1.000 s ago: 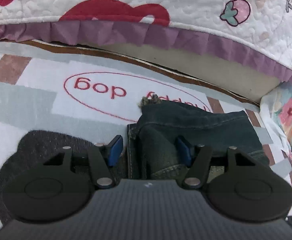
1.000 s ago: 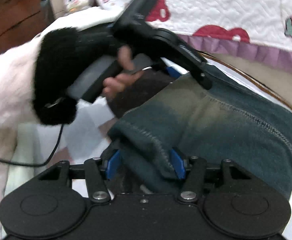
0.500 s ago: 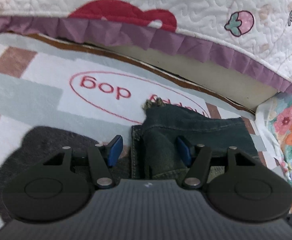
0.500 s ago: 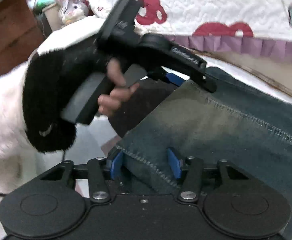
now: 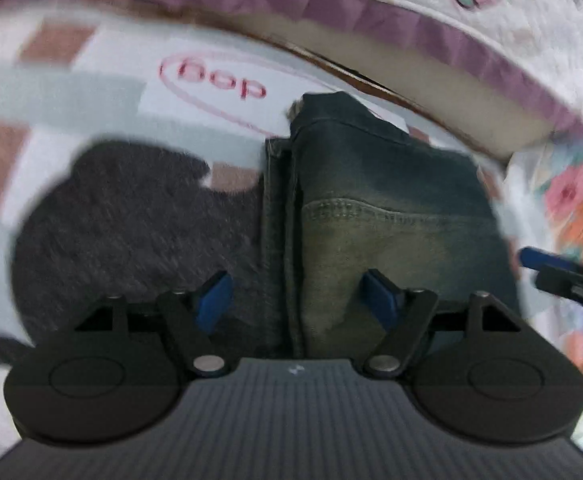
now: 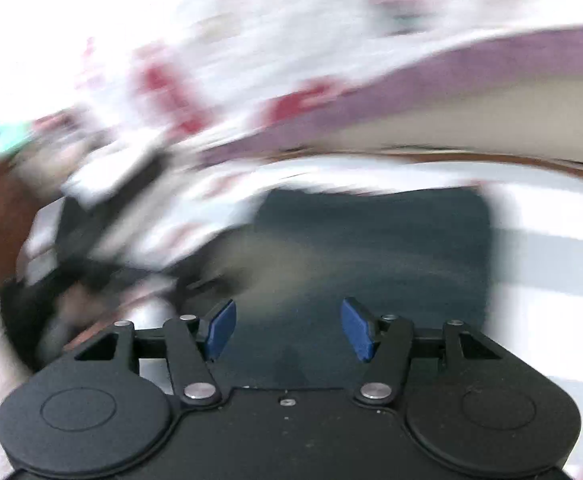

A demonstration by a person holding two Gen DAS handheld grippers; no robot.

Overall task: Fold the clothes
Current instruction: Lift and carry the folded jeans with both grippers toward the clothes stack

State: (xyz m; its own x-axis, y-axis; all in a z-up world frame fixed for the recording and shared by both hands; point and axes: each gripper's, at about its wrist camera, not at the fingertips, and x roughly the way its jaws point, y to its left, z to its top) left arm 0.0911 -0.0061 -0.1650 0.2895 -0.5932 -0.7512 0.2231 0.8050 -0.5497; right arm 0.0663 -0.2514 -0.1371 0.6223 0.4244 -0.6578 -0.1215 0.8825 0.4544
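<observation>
A pair of dark blue jeans (image 5: pixel 375 208) lies folded into a compact stack on a patterned mat (image 5: pixel 71 92). My left gripper (image 5: pixel 295 300) is open, raised just above the near edge of the stack with nothing between its blue pads. The right gripper's blue tip (image 5: pixel 539 260) shows at the right edge of the left wrist view. In the right wrist view, which is heavily blurred, my right gripper (image 6: pixel 287 328) is open and empty over the jeans (image 6: pixel 371 248). The left hand and its tool show as a dark blur (image 6: pixel 71 240) on the left.
A quilted white bed cover with a purple frill (image 5: pixel 371 20) hangs along the far side of the mat. A floral cloth (image 5: pixel 571 200) lies at the right. A dark shadow (image 5: pixel 131 220) falls on the mat left of the jeans.
Both grippers have let go of the jeans and pulled back and up. The jeans now lie as a folded stack. The right wrist view swings fast and blurs.
</observation>
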